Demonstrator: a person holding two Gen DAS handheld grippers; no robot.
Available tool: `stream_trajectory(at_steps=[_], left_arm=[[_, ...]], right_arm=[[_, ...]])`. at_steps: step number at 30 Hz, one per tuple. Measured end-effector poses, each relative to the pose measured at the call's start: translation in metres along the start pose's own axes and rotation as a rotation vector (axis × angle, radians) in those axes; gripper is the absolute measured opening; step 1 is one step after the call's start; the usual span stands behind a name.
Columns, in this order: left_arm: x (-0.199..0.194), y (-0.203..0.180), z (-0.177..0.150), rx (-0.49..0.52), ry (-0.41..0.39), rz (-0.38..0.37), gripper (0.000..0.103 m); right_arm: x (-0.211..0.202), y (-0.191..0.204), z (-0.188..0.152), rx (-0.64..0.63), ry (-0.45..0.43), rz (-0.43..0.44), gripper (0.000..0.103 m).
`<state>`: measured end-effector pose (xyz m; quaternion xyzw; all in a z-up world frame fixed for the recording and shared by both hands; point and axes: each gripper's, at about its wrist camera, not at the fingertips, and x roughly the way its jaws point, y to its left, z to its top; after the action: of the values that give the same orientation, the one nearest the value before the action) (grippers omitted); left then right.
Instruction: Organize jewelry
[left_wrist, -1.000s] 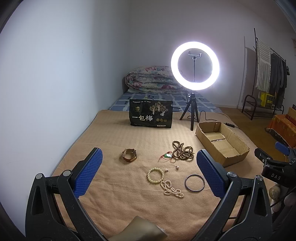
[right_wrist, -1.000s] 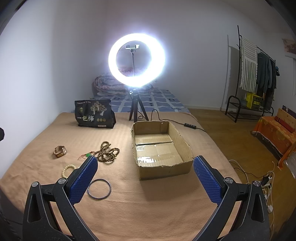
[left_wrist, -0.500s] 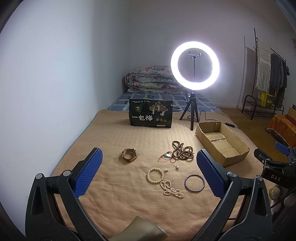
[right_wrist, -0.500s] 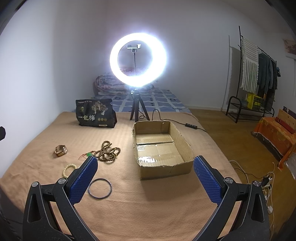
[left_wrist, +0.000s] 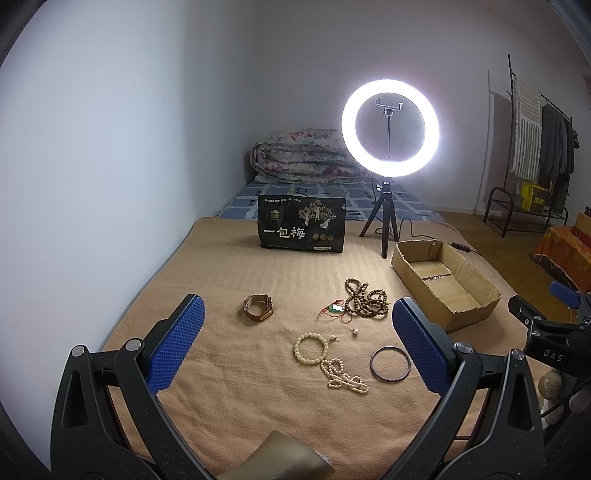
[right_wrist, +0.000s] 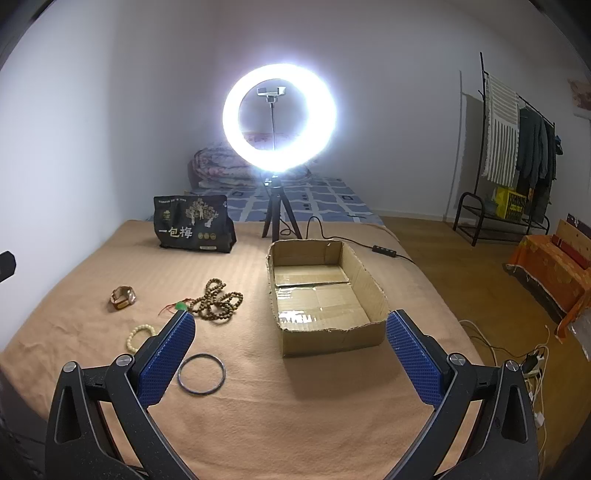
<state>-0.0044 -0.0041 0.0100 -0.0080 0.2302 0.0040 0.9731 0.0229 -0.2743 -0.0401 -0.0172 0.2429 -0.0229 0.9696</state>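
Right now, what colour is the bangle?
Dark, near black, the bangle shows best in the right wrist view.

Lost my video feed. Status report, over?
Left gripper open, right gripper open, both holding nothing. Cardboard box has nothing in it; watch, beads, bangle lie on blanket. Nothing in the way.

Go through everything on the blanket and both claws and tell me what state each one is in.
Left claw: open, holding nothing.
Right claw: open, holding nothing.
Cardboard box: open-topped, empty.
Ring light: switched on.
Watch: strap closed in a loop, on its side.
Brown bead strand: heaped loosely.
Cream bead bracelet: lying flat.
Dark bangle: lying flat.
Black snack bag: standing upright.
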Motion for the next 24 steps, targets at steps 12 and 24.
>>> stream_trajectory(at_steps=[12, 24], left_arm=[[0.022, 0.004, -0.010, 0.008, 0.015, 0.023, 0.103], [0.087, 0.064, -0.005, -0.063, 0.131, 0.086, 0.103]], right_arm=[[0.007, 0.004, -0.001, -0.009, 0.014, 0.009, 0.103], [0.040, 0.017, -0.013, -0.082, 0.121, 0.060, 0.103]])
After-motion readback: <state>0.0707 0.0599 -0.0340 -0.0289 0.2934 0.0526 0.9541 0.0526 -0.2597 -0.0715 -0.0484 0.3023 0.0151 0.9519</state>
